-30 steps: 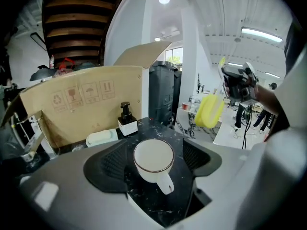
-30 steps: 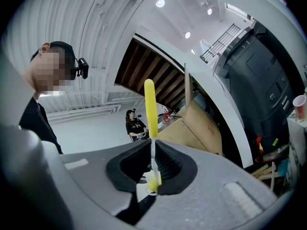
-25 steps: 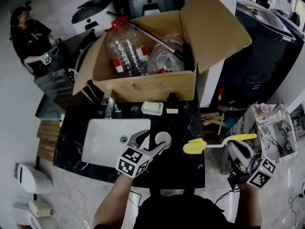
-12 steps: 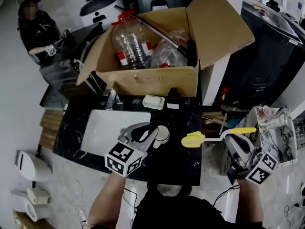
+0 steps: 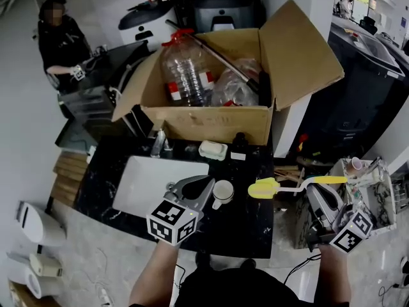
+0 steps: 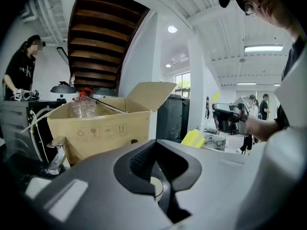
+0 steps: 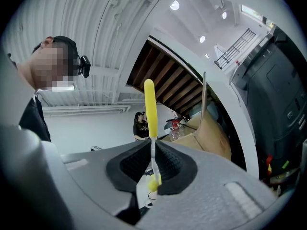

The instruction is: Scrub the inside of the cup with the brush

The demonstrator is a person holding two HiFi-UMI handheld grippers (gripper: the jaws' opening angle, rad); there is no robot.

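Since a second before, the left hand-held gripper [image 5: 206,190] had closed, apparently on the handle of the small white cup [image 5: 223,190] at the black marble worktop [image 5: 249,229]. The right hand-held gripper [image 5: 314,190] clamped the yellow long-handled brush [image 5: 263,188]. Tilting the cup's mouth toward the bristles would help. The open cardboard box [image 5: 204,132] crowded behind, with free room to the right.

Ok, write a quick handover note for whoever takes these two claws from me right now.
Left claw: shut on the cup, just right of the sink.
Right claw: shut on the brush by its handle; the brush head hangs in the air right of the cup, not touching it.
Done: cup and brush are both gripped.
To do: put the brush head into the cup and scrub the inside; it is not in yet.
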